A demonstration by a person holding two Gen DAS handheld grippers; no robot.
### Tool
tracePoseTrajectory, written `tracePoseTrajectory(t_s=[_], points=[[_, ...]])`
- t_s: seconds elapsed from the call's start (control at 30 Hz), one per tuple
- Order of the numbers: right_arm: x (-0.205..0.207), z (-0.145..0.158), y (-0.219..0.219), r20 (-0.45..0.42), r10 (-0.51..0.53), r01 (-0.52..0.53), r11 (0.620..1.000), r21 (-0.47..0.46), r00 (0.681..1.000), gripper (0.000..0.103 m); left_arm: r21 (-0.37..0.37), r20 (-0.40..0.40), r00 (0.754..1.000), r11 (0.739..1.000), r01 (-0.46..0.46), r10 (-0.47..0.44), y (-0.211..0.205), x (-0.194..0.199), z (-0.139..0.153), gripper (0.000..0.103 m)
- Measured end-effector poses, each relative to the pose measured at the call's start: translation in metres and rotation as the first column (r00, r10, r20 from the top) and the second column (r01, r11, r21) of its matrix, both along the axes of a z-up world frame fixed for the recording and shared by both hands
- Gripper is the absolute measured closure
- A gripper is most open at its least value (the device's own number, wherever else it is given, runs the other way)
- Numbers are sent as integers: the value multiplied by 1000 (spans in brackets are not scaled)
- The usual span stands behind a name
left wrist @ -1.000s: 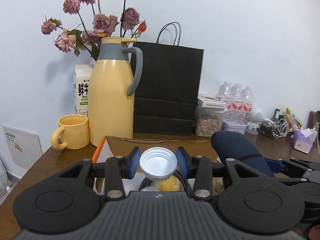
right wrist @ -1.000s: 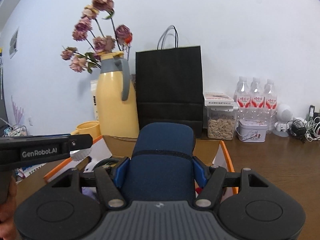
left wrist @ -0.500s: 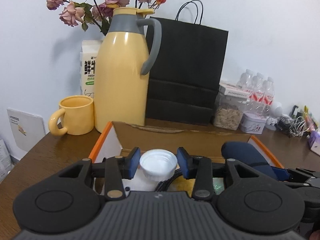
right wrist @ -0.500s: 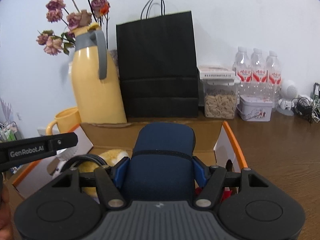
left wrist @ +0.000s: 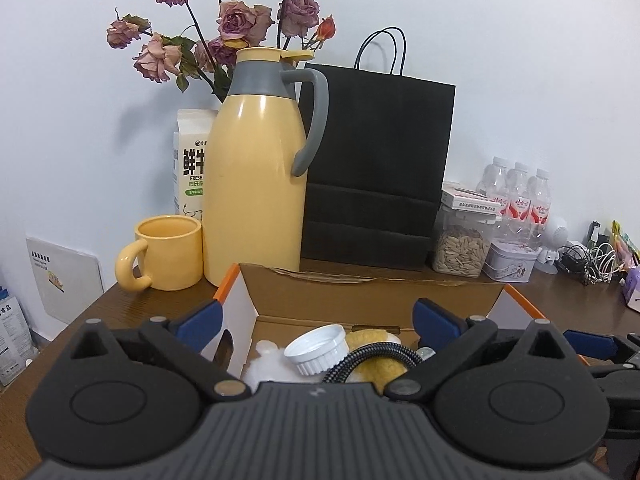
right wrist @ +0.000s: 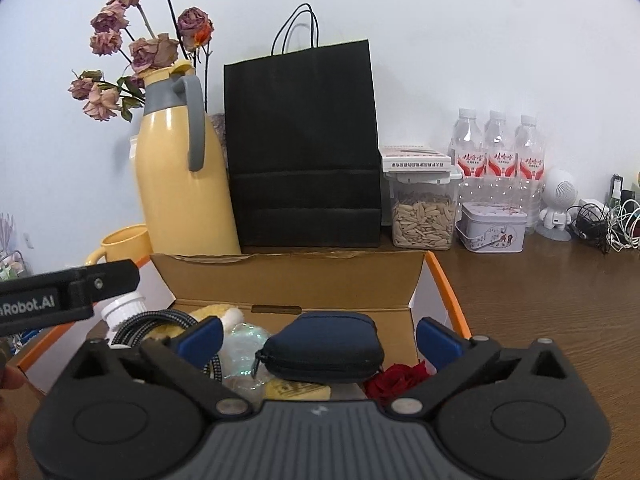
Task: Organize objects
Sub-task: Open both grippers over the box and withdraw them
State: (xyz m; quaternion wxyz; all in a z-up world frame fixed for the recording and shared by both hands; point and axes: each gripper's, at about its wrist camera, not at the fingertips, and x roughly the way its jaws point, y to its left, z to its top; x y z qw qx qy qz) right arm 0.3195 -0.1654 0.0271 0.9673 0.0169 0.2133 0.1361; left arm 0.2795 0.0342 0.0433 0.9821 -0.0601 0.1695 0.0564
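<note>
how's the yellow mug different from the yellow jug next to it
The mug is short and squat; the jug stands much taller. The mug is open-topped; the jug has a lid and grey collar. The mug's handle is yellow and faces left; the jug's is grey and faces right. Both are yellow and upright on the table.

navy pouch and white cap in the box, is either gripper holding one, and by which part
Neither. Both sets of jaws are opening, pads clear. The navy pouch lies in the cardboard box between the right gripper pads; the white cap rests there, free of the left gripper.
</note>
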Motion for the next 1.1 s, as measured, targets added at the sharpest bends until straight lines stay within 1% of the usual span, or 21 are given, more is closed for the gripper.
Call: tracePoseTrajectory(t_s=[0.2,0.43,0.63,0.73,0.97,1.1], points=[[-13,2,-2,19,11,-11,1000,-14,1000,0,-4,-5,1000,1000,13,-13,0,-6,0,0],[-34,0,-9,37,21,-20,999,-25,999,0,35,9,999,998,51,-52,-6,-24,-4,0],[-55,-3,-14,58,40,-38,999,-28,998,0,53,31,998,997,58,-59,-3,-46,-10,0],[-65,-5,-16,68,49,-47,998,-34,996,0,59,13,998,996,68,-69,0,-55,-17,0],[-86,-15,-22,53,55,-52,997,-54,997,0,81,10,996,993,86,-87,4,-79,-25,0],[-98,-21,-26,39,56,-54,997,-49,998,0,87,-2,996,992,89,-89,5,-91,-31,0]])
